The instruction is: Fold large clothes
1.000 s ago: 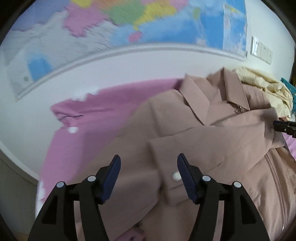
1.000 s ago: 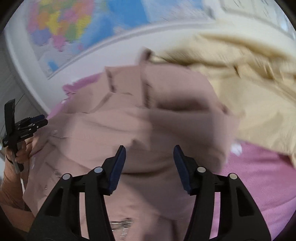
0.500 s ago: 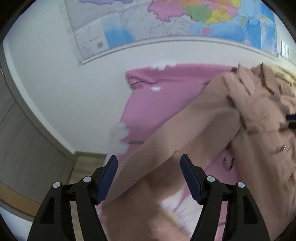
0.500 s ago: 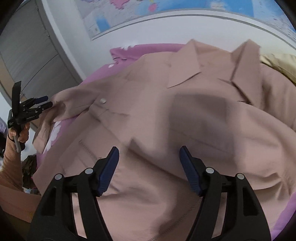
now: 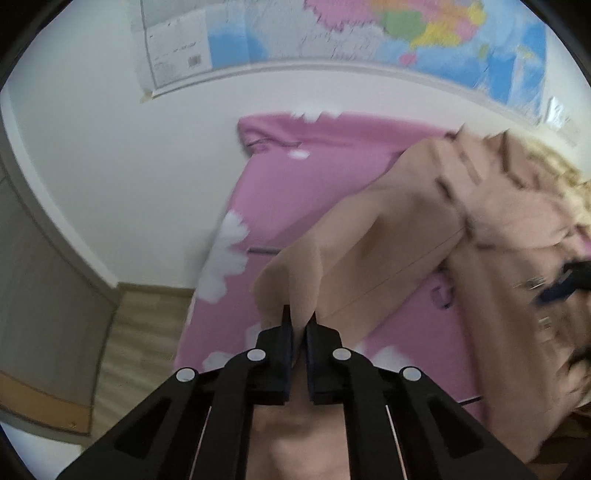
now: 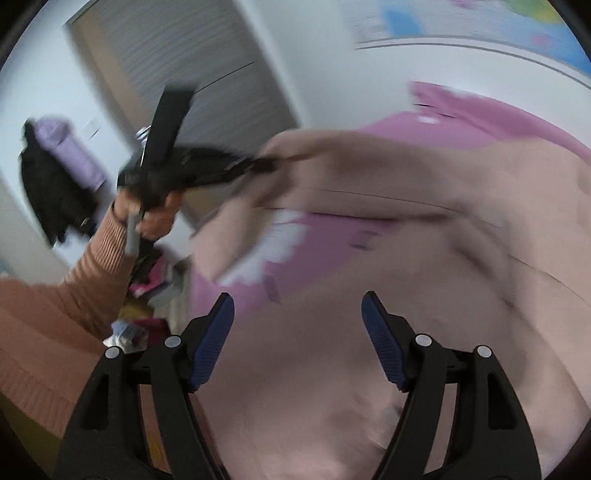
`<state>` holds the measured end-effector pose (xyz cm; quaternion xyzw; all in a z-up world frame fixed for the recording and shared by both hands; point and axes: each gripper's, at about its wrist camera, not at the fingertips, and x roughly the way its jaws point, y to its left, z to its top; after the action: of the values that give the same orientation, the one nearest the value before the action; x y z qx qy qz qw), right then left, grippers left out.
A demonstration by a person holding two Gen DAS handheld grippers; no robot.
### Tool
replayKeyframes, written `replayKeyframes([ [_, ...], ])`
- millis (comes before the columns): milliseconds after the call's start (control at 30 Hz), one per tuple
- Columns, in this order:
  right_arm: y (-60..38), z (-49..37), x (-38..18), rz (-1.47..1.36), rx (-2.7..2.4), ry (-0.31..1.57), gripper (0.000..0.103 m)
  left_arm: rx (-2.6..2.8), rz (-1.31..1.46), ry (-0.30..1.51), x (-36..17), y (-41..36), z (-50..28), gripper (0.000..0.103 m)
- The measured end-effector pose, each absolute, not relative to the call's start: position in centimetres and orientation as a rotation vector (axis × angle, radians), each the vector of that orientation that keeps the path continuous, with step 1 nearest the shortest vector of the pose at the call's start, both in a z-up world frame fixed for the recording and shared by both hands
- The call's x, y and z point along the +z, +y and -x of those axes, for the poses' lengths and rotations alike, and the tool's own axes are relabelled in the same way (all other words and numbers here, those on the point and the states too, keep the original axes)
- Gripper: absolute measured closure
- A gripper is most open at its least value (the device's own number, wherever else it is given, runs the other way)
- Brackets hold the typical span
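A large beige jacket [image 5: 491, 258] lies spread over a pink bedsheet [image 5: 310, 184]. My left gripper [image 5: 299, 325] is shut on the end of the jacket's sleeve [image 5: 295, 280], which runs taut up to the body of the garment. In the right wrist view the same left gripper [image 6: 258, 164] pinches that sleeve end, held by a hand [image 6: 155, 214] in a ribbed sleeve. My right gripper [image 6: 297, 325] hovers over the jacket's body [image 6: 369, 369]; its jaws are opening and nothing is between them. It also shows blurred at the right edge as the right gripper [image 5: 557, 288].
A map [image 5: 369, 33] hangs on the white wall behind the bed. A yellow garment [image 5: 565, 177] lies past the jacket. Wooden floor [image 5: 140, 332] and a grey wardrobe [image 6: 192, 74] lie left of the bed. Dark clothes [image 6: 51, 192] hang there, with a clothes pile [image 6: 155, 288] below.
My left gripper has shut on the sleeve end and drawn it out to the left. The right gripper swung left over the jacket, and its jaws widened.
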<state>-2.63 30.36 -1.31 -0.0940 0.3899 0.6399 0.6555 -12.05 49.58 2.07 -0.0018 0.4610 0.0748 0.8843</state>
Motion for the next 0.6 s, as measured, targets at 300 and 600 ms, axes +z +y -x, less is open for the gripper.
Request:
replayKeyframes([
  [300,40.9,7.4,-4.1,0.195,1.531,0.924,0.030,0.001,-0.001,0.923,4.5,45.8,11.4,0.099],
  [600,40.3,5.9,-2.7,0.057,1.562,0.938,0.097,-0.078,0.107,0.909,5.7,46.2,9.9,0.093],
])
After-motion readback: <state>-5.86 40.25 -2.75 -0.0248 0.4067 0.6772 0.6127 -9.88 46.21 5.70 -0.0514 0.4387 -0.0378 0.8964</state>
